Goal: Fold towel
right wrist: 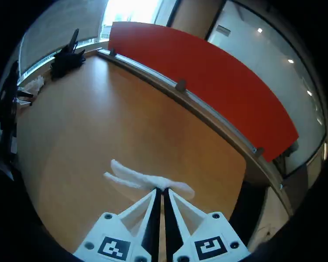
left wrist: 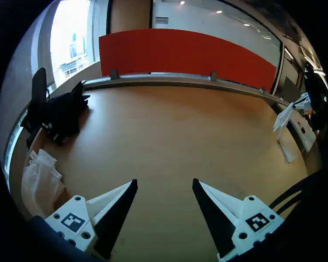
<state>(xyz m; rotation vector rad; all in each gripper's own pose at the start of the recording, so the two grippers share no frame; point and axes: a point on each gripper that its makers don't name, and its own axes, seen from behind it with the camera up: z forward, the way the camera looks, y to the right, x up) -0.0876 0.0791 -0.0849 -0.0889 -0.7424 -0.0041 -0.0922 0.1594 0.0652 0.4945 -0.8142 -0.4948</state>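
A white towel (right wrist: pixel 146 179) is bunched and pinched at its near end between the fingertips of my right gripper (right wrist: pixel 161 191), which is shut on it; the rest trails forward just over the wooden table (right wrist: pixel 98 122). In the left gripper view the same towel (left wrist: pixel 282 122) hangs at the far right, under the distant right gripper (left wrist: pixel 303 103). My left gripper (left wrist: pixel 164 185) is open above the bare tabletop (left wrist: pixel 172 131), with nothing between its fingers.
A black bag (left wrist: pixel 61 115) lies at the table's far left, also seen as the black bag (right wrist: pixel 68 56). A crumpled white cloth (left wrist: pixel 39 181) sits by the left edge. A red divider panel (left wrist: pixel 186 52) runs along the back edge. A white strip (left wrist: pixel 288 150) lies at the right.
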